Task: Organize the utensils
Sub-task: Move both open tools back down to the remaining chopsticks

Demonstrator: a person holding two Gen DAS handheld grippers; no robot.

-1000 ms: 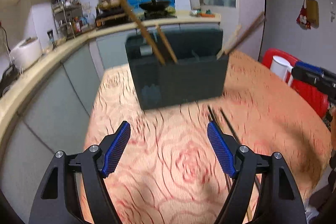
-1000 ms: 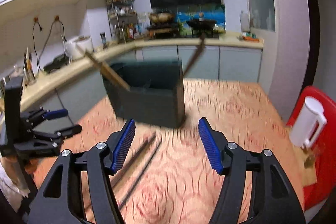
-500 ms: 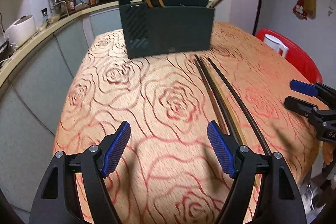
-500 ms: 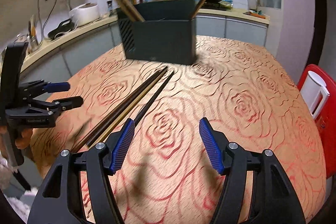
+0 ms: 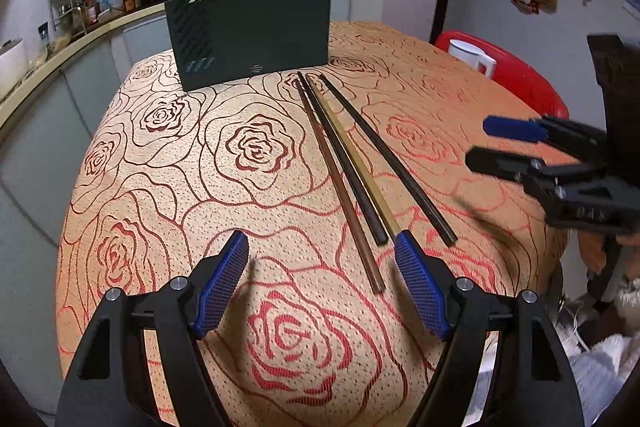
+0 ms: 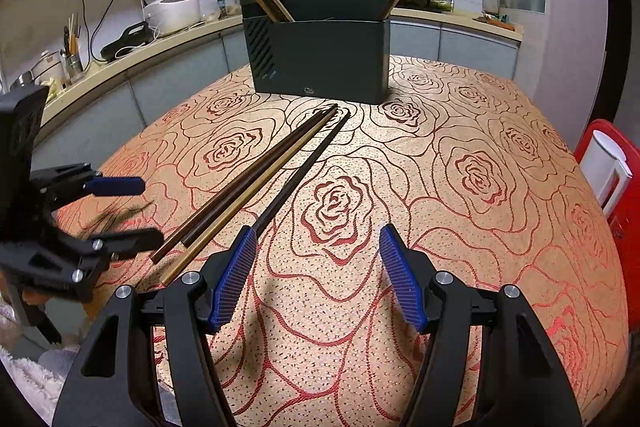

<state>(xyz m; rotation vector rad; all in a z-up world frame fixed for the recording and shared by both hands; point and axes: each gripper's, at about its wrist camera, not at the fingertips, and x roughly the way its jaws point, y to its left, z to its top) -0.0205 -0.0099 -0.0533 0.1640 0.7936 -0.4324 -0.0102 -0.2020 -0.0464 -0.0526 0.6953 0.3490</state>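
Observation:
Several long chopsticks (image 5: 352,163) lie side by side on the rose-patterned tablecloth, running toward a dark green utensil holder (image 5: 252,39) that has chopsticks standing in both ends. They also show in the right wrist view (image 6: 256,179), with the holder (image 6: 320,59) behind them. My left gripper (image 5: 322,287) is open and empty above the cloth, its right pad near the chopsticks' near ends. My right gripper (image 6: 316,275) is open and empty, its left pad beside the rightmost dark chopstick (image 6: 300,171). Each gripper shows in the other's view, the right (image 5: 500,147) and the left (image 6: 124,211).
The table (image 6: 480,187) is round with edges close on all sides. A red chair with a white jug (image 6: 604,167) stands at the right. A kitchen counter (image 6: 120,63) with a rice cooker and appliances curves behind on the left.
Both grippers have pulled back from the holder and lowered toward the near table edge, so the lying chopsticks now reach up to the pads. Both stay open.

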